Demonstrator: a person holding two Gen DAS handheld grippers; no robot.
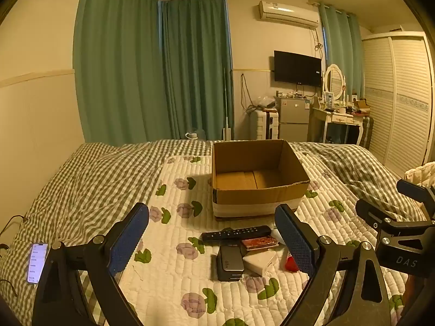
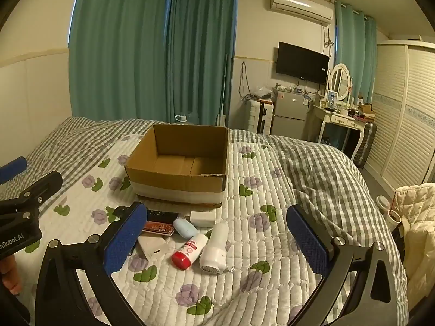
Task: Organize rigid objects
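Note:
An empty open cardboard box (image 1: 258,187) (image 2: 179,168) sits on the floral quilt. In front of it lies a cluster: a black remote (image 1: 236,233), a dark power bank (image 1: 230,263), a red patterned case (image 1: 260,242) (image 2: 159,228), a white packet (image 1: 259,262) (image 2: 152,245), a red-capped white bottle (image 2: 190,250), a white lint shaver (image 2: 214,250), a pale blue case (image 2: 185,227) and a white box (image 2: 202,218). My left gripper (image 1: 212,236) is open above the remote and power bank. My right gripper (image 2: 217,237) is open above the bottle and shaver. Both are empty.
A lit phone (image 1: 36,262) lies at the bed's left edge. A checked duvet (image 2: 320,168) is bunched on the right. A cream jacket (image 2: 416,231) hangs right of the bed. A fridge (image 1: 293,118), dressing table and wardrobe stand beyond.

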